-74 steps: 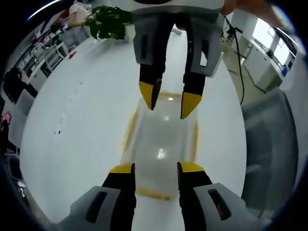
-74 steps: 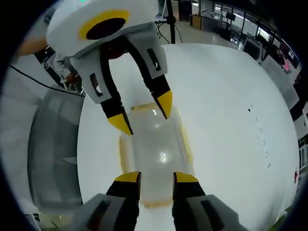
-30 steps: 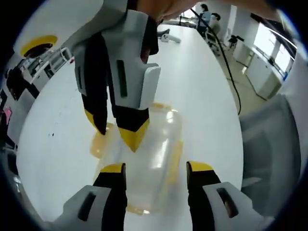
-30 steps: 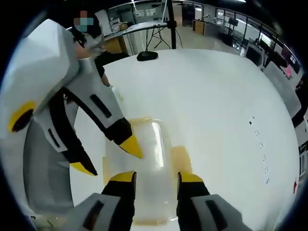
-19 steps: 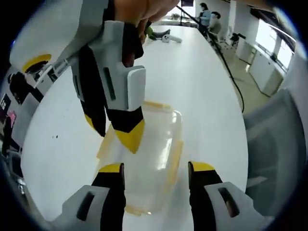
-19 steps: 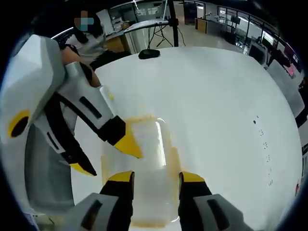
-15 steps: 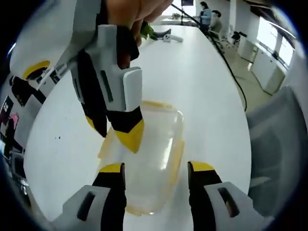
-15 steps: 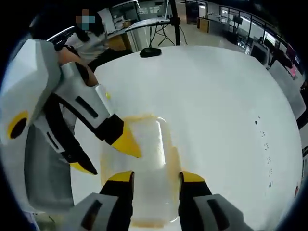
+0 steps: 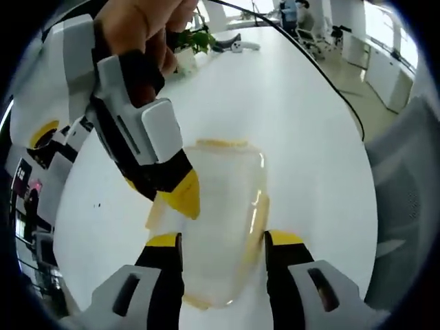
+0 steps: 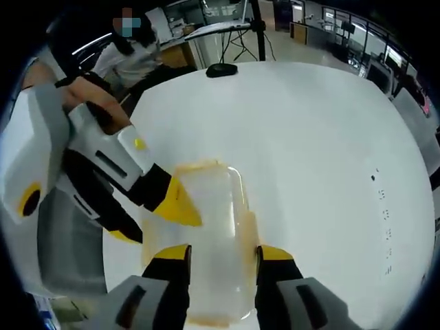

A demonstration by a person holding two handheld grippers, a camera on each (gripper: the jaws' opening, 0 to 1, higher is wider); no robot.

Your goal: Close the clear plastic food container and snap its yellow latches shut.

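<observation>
The clear plastic container (image 9: 223, 206) lies on the white table (image 9: 309, 158) with its lid on and pale yellow latches at its ends and long sides. My left gripper (image 9: 223, 240) is open, its jaws flanking the container's near end. My right gripper (image 9: 158, 189), held by a hand (image 9: 141, 24), comes in from the upper left, open, one yellow fingertip (image 9: 183, 196) at the lid's left edge. In the right gripper view, the right gripper (image 10: 223, 253) straddles the container (image 10: 210, 220), and the left gripper (image 10: 151, 220) has one fingertip (image 10: 180, 204) on the lid's side.
A potted plant (image 9: 194, 40) and a black cable (image 9: 323, 75) lie at the table's far end. Grey chairs (image 9: 405, 199) (image 10: 65, 254) stand beside the table. A seated person (image 10: 130, 55) and a black stand base (image 10: 221, 69) are beyond the container.
Both grippers have swung from facing each other across the container's ends to its sides. In the last half second the right gripper's fingertip settled lower against the lid edge. Both remain open.
</observation>
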